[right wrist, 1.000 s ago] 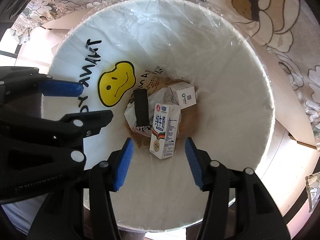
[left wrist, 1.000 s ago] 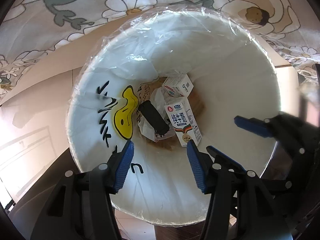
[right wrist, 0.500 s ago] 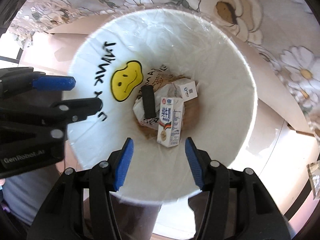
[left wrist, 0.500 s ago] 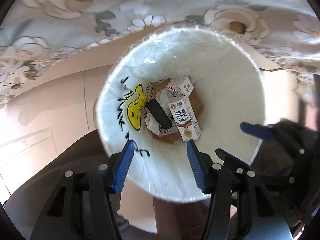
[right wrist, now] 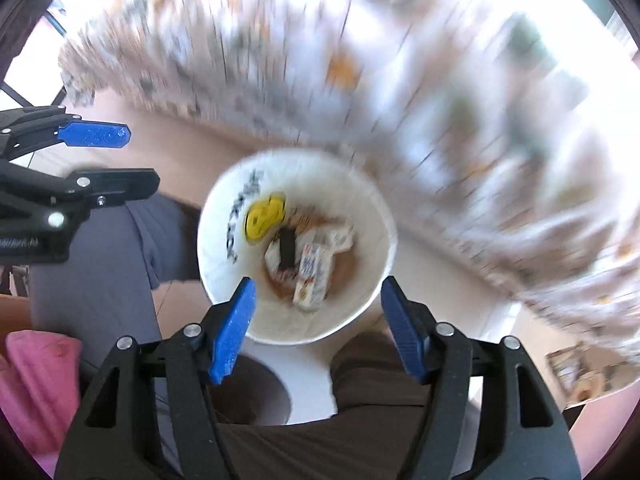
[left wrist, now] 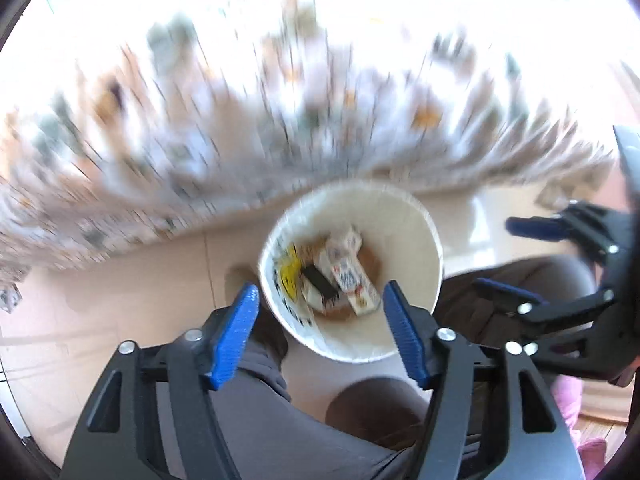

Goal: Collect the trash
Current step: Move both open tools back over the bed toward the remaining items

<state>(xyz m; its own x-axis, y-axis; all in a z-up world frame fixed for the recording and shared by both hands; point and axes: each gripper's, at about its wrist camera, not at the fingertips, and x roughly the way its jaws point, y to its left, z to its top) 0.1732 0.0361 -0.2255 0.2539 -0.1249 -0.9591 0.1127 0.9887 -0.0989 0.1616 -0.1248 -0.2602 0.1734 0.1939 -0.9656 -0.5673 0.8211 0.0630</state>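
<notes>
A white trash bin [left wrist: 404, 240] with a clear liner and a yellow smiley face stands on the floor below both grippers; it also shows in the right wrist view [right wrist: 360, 216]. Inside lie a milk carton [left wrist: 356, 284], a smaller carton, a black item and crumpled paper; the carton shows too in the right wrist view [right wrist: 314, 276]. My left gripper [left wrist: 322, 336] is open and empty, high above the bin. My right gripper [right wrist: 316, 332] is open and empty, beside it. Each gripper shows at the edge of the other's view.
A flower-patterned cloth [left wrist: 240, 100] hangs behind the bin, blurred by motion. The person's legs in grey and brown trousers [left wrist: 280, 432] are below the grippers. A pink slipper [right wrist: 36, 384] lies at the lower left of the right wrist view.
Both grippers have risen fast away from the bin, which now looks much smaller. Both stay open and empty. The trash in the bin has not moved.
</notes>
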